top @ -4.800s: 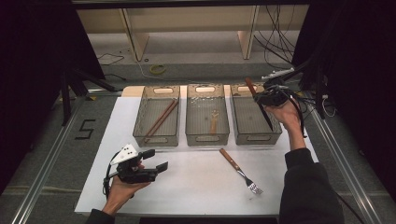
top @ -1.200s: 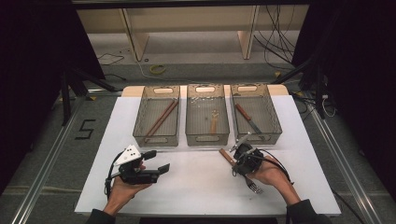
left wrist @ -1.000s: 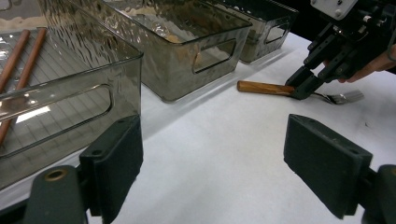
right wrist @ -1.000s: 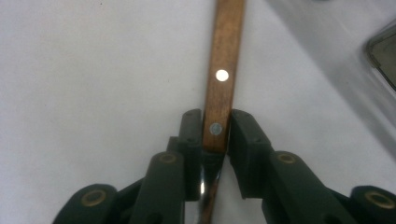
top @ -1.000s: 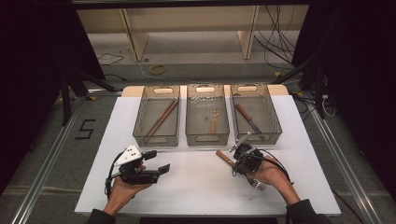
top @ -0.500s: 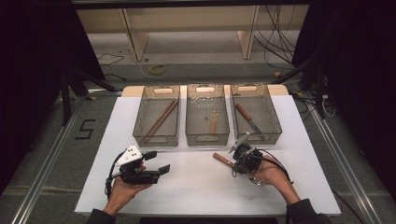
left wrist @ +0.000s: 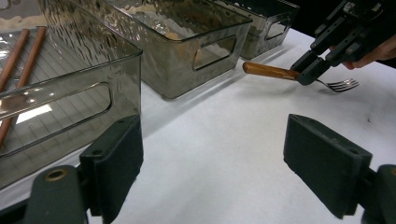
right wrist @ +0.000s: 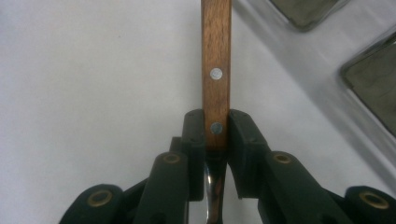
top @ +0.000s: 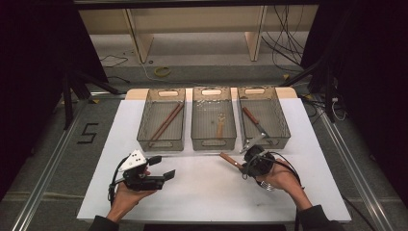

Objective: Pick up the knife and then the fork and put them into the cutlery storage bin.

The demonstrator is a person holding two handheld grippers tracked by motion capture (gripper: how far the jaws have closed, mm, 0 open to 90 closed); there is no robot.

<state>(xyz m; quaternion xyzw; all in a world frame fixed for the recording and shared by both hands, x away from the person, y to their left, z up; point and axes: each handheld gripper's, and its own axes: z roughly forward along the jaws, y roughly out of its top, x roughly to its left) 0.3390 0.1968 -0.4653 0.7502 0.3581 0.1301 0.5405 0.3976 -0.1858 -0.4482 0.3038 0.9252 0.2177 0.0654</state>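
A fork with a wooden handle [top: 229, 160] is clamped between the pads of my right gripper [top: 248, 166], just in front of the middle and right trays. In the right gripper view the jaws press both sides of the handle [right wrist: 215, 56] near its lower rivet, right gripper [right wrist: 216, 126]. In the left gripper view the fork [left wrist: 268, 70] hangs a little above the white mat, tines [left wrist: 343, 85] toward the hand, right gripper [left wrist: 310, 70]. My left gripper [top: 162, 167] rests at the front left, open with nothing between its jaws [left wrist: 217, 154].
Three clear grey trays stand in a row at the back of the white mat [top: 202, 192]: the left tray [top: 144, 126] holds two chopsticks [top: 166, 120], the middle tray [top: 197, 122] a wooden-handled utensil [top: 220, 126], the right tray [top: 283, 126] a knife [top: 253, 120].
The right gripper left a knife in the right tray, came down to the fork and closed on its handle. In the last second the fork's handle end has shifted slightly left. The left gripper stayed still.
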